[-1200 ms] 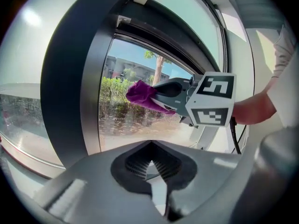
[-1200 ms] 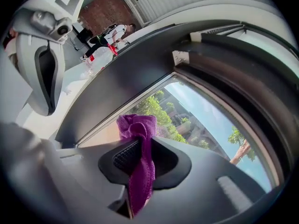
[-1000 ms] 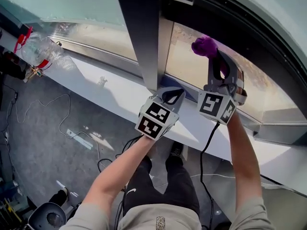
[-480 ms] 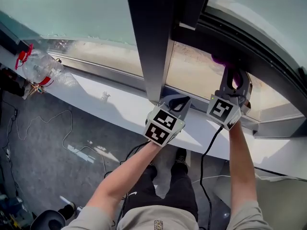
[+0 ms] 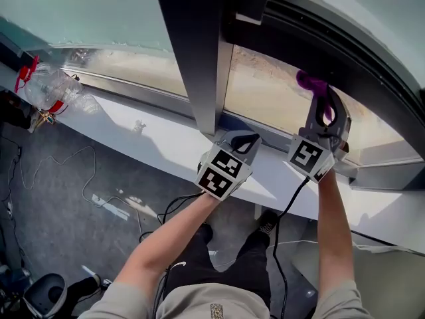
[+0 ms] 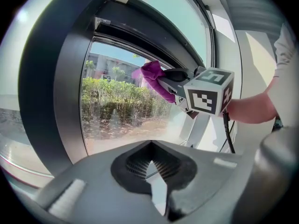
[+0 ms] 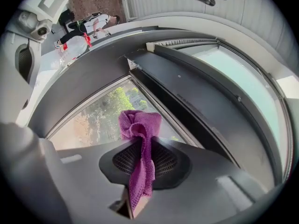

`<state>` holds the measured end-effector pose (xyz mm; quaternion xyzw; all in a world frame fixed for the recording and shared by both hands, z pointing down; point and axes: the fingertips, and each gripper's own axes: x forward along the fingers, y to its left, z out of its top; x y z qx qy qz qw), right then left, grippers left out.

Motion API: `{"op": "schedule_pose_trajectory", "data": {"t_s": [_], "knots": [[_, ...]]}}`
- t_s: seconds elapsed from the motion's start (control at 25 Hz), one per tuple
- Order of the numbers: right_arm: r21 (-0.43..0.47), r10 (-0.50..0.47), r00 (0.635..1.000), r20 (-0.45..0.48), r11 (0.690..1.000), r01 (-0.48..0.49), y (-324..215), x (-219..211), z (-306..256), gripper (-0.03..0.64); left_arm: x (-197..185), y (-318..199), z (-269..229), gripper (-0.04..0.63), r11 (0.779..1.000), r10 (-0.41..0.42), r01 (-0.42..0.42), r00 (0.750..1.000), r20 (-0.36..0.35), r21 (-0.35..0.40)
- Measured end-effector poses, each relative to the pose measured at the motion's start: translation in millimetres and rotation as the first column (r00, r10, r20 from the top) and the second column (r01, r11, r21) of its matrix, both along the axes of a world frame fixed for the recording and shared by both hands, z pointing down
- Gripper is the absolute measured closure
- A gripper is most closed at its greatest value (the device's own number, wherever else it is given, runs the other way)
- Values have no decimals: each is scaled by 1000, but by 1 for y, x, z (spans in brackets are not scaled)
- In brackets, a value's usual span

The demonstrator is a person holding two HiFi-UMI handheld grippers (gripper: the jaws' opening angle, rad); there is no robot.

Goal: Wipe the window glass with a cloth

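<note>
A purple cloth [image 7: 139, 120] is bunched between the jaws of my right gripper [image 7: 140, 143], which is shut on it. In the head view the right gripper [image 5: 317, 97] holds the cloth [image 5: 307, 80] up at the window glass [image 5: 265, 88], just under the dark upper frame. Whether the cloth touches the pane is unclear. My left gripper [image 5: 242, 138] rests low by the foot of the dark mullion [image 5: 196, 52]. Its jaws are shut and empty. From the left gripper [image 6: 152, 146] view, the cloth [image 6: 153, 76] and the right gripper's marker cube [image 6: 210, 90] show in front of the glass [image 6: 117, 115].
A white sill [image 5: 153, 138] runs under the window. A clear plastic bottle [image 5: 50, 82] with red parts lies at its left end. Cables [image 5: 93, 178] trail over the grey floor below. A second pane [image 5: 99, 12] lies left of the mullion.
My right gripper has carried the cloth to the right along the glass, closer under the dark upper frame. The left gripper has stayed by the mullion's foot.
</note>
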<state>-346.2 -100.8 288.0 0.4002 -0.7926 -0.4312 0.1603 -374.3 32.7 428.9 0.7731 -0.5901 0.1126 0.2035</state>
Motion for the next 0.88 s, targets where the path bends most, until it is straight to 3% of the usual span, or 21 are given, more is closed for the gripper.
{"op": "schedule_pose_trajectory", "data": {"t_s": [0.44,0.88], "knots": [[-91,-180,974,-134,981,169,-8,7,141,535,35,-21,86,595,988,-120,120,993,6,-95],[-262,-214,948,-234,953,151,-15,10,302,534,36,-14,163,595,975,-173,172,985,6,-141]]}}
